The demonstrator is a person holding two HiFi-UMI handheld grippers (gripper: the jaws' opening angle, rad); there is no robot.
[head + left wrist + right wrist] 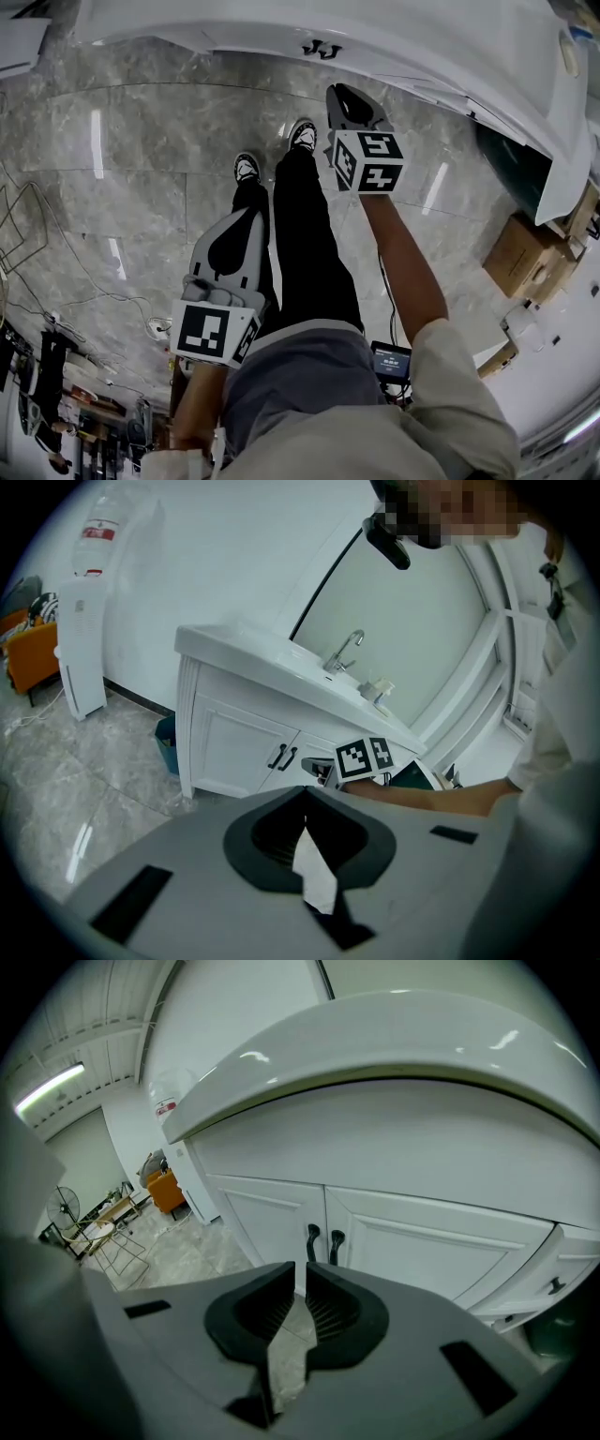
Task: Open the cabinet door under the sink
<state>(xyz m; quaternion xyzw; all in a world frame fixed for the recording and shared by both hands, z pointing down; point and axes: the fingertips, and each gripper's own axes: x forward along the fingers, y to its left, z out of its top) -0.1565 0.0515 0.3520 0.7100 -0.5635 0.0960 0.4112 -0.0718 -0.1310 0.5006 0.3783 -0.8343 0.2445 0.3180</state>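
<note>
Right gripper (300, 1269): fingers stand a narrow slit apart, with nothing between them. Directly beyond the fingertips, and clear of them, is the pair of dark handles (323, 1241) at the seam of the two cabinet doors. The left-hand door (267, 1222) lies beyond the left finger and the right-hand door (427, 1251) beyond the right finger. Both doors sit flush and shut. The white sink counter (375, 1044) overhangs the doors, above the fingertips. No contact shows between fingers and handles.

Left gripper (305, 794): fingertips meet and grip nothing; only floor shows through the gap lower down between the fingers. It is held low and back, beside the person's leg in the head view. The cabinet stands well beyond its fingertips, seen at an angle. A faucet (345, 652) rises from the counter above it. The right gripper's marker cube (370, 758) shows just beyond the tips, a little to their right.

Surroundings: grey marble floor (141, 150). A white water dispenser (84, 621) stands far to the left of the left fingers, against the wall. A cardboard box (525, 253) lies on the floor to the right of the right fingers.
</note>
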